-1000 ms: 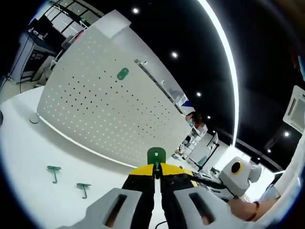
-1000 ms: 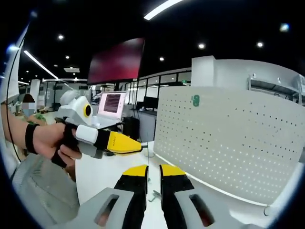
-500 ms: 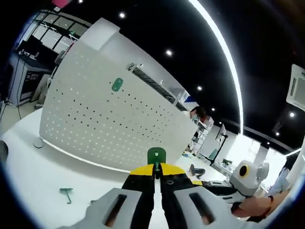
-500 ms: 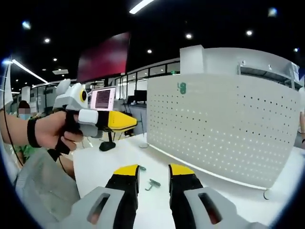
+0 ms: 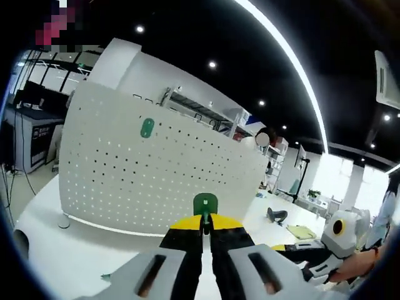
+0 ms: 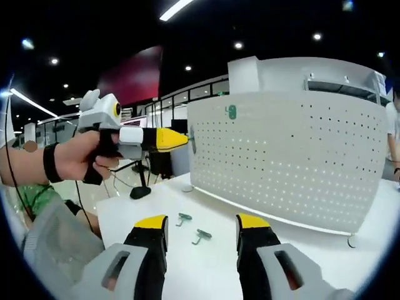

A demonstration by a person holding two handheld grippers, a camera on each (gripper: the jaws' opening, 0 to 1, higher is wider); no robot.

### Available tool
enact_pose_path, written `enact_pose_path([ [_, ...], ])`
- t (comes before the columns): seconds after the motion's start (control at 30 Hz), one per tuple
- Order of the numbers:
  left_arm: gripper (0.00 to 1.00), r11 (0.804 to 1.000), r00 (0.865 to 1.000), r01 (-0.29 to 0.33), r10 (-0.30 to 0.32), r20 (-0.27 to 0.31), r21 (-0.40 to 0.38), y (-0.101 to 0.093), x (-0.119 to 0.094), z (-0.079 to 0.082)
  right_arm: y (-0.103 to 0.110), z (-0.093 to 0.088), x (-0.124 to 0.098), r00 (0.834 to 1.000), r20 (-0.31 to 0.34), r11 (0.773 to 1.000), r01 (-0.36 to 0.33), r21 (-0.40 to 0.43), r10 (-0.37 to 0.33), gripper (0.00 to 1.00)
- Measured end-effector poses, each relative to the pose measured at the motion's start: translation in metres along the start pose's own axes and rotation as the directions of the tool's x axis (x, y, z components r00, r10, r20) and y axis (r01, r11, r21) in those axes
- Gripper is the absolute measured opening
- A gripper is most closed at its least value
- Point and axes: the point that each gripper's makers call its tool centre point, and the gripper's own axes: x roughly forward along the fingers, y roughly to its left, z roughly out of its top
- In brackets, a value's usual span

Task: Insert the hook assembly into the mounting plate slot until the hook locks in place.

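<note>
In the left gripper view, the left gripper (image 5: 205, 220) has its yellow-tipped jaws pressed together on a green hook (image 5: 205, 204), whose rounded plate stands up just past the jaw tips. Beyond it a white perforated mounting plate (image 5: 162, 172) stands upright on the white counter (image 5: 81, 259), and a second green hook plate (image 5: 147, 127) is already fixed high on its left part. At the far right of this view the right gripper (image 5: 299, 249) comes in, held in a person's hand (image 5: 357, 270).

In the right gripper view, the right gripper (image 6: 201, 224) has its jaws spread wide apart with nothing between them. Two loose green hooks (image 6: 192, 227) lie on the counter (image 6: 206, 269) just beyond the gap between the jaws, near the foot of the mounting plate (image 6: 294, 162), which stands to the right. The fixed hook plate (image 6: 232, 112) shows as a small green mark near the plate's upper left corner. To the left, a person's hand (image 6: 84, 156) with a dark wrist strap holds the left gripper (image 6: 178, 140) above the counter, its yellow tip close to the plate's left edge; whether it touches the plate cannot be told. A dark stand (image 6: 140, 190) sits on the counter farther back on the left.
</note>
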Motion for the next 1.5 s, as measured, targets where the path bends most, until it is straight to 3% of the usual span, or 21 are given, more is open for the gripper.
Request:
enact_pose_path([
  [0.13, 0.03, 1.000, 1.000, 0.005, -0.005, 0.010, 0.012, 0.001, 0.006, 0.009, -0.003, 0.001, -0.002, 1.000, 0.010, 1.000, 0.005, 0.016, -0.005, 0.55],
  [0.37, 0.03, 0.999, 1.000, -0.007, 0.006, 0.010, 0.049, 0.002, 0.015, 0.017, -0.012, 0.001, -0.007, 0.999, 0.012, 0.999, 0.030, 0.031, -0.030, 0.61],
  [0.57, 0.03, 0.992, 0.998, -0.066, 0.064, 0.025, 0.111, 0.008, 0.021, 0.028, -0.011, -0.002, -0.010, 1.000, 0.005, 0.999, 0.026, 0.037, -0.026, 0.59],
  [0.63, 0.03, 0.981, 0.996, -0.093, 0.092, 0.015, 0.170, 0.012, 0.024, 0.029, -0.011, -0.002, -0.010, 1.000, 0.004, 0.999, 0.029, 0.044, -0.029, 0.59],
  [1.2, 0.03, 0.971, 0.988, -0.154, 0.150, 0.037, 0.183, 0.026, 0.048, 0.046, -0.011, -0.010, -0.016, 0.999, -0.022, 0.999, 0.024, 0.044, -0.023, 0.58],
  [1.5, 0.03, 0.961, 0.983, -0.186, 0.182, 0.039, 0.206, 0.032, 0.060, 0.056, -0.012, -0.009, -0.020, 0.999, -0.021, 0.999, 0.041, 0.022, -0.041, 0.65],
])
